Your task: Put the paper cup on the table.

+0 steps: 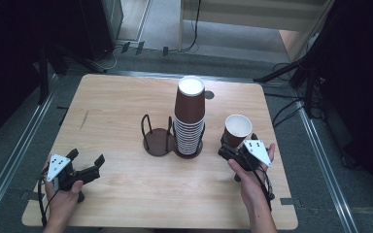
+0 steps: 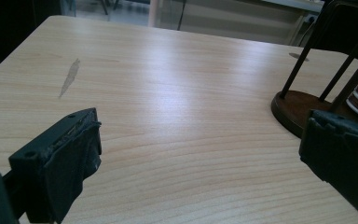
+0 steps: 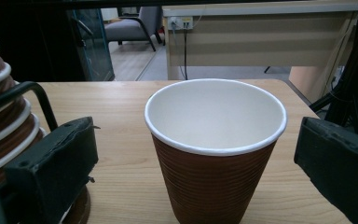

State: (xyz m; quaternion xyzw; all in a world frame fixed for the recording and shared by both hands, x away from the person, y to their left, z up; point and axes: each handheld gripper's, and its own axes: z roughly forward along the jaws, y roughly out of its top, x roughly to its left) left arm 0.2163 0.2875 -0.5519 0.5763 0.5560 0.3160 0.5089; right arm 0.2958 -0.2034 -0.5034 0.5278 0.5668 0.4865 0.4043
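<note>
**At the right edge: one loose cup between open jaws**

On the right side of the pale wooden tabletop [image 1: 126, 107], right tool [image 1: 234, 145] spread wide, jaws standing either side of a single brown ribbed paper cup with a white rim and white inside [image 1: 237, 130]. In the right gripper view, clear gaps between that cup [image 3: 215, 154] and each black padded jaw; no contact visible, nothing clamped. Cup upright, mouth up, standing on the wood just right of the holder.

Right hand [image 1: 252, 177] wrapped around the tool's body from behind, forearm entering from the bottom edge, grey three-cornered plate facing up, jaws pointing away from the person towards the far side of the tabletop.

Near the front left corner, left tool [image 1: 85, 162] also opened wide, holding nothing. In the left gripper view, bare wood between its two jaws, with the holder's base [image 2: 293, 109] off to the right. Left hand [image 1: 60, 194] gripping from below and behind, jaws angled forward and towards the centre, well apart from the cups.

Counted: two tools, two hands. One loose cup. One tall stack of nested brown paper cups [image 1: 190, 116] standing in the right-hand bay of a dark brown two-bay holder with thin black wire uprights [image 1: 158, 141]; number of cups in the stack too fine to count. Left bay of the holder bare. One holder, one tabletop.
</note>
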